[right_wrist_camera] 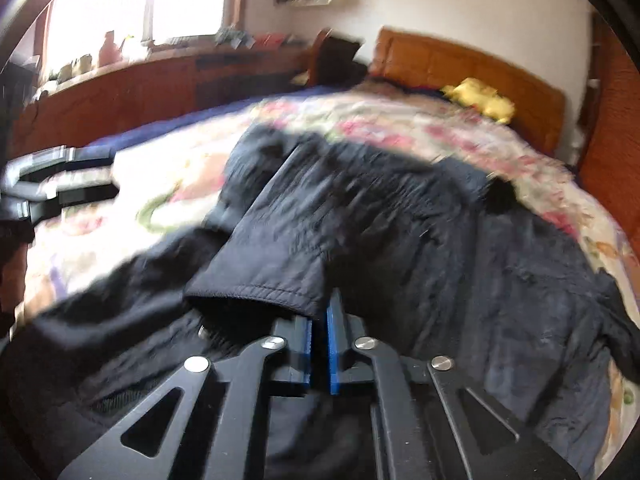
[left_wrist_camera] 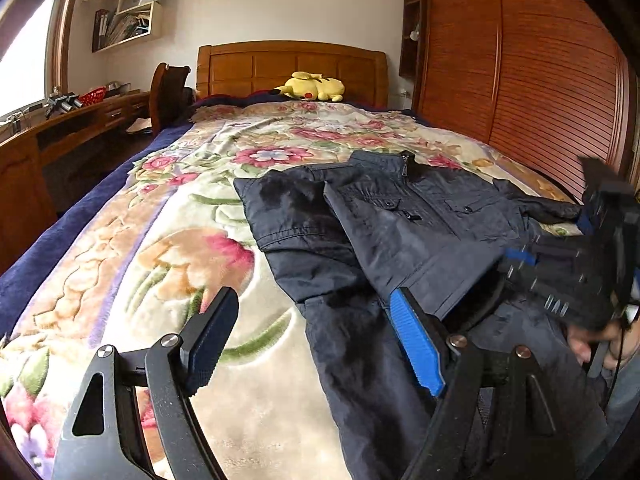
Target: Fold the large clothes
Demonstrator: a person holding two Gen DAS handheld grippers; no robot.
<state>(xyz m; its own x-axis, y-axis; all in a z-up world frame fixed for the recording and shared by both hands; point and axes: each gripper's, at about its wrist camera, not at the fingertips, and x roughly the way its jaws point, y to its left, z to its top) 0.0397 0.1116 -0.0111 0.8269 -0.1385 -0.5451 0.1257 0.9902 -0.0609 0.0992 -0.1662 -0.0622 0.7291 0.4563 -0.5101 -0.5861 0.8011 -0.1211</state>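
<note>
A dark navy zip jacket (left_wrist_camera: 400,216) lies spread on the floral blanket, collar toward the headboard. My left gripper (left_wrist_camera: 316,340) is open just above the bed. Its left finger is over bare blanket and its blue right pad (left_wrist_camera: 416,344) is over the jacket's lower part, gripping nothing. In the right wrist view my right gripper (right_wrist_camera: 319,344) is shut on the jacket's sleeve cuff (right_wrist_camera: 260,276), whose fabric runs between the nearly touching blue pads. The rest of the jacket (right_wrist_camera: 440,240) stretches beyond. The right gripper (left_wrist_camera: 520,260) also shows at the left view's right edge. The left gripper (right_wrist_camera: 96,174) shows at the far left.
The floral blanket (left_wrist_camera: 180,240) covers a bed with a wooden headboard (left_wrist_camera: 292,64) and a yellow plush toy (left_wrist_camera: 312,86). A slatted wooden wardrobe (left_wrist_camera: 540,80) stands along the right. A desk (left_wrist_camera: 80,120) and chair (left_wrist_camera: 168,88) stand left. A person's hand (left_wrist_camera: 600,344) holds the right gripper.
</note>
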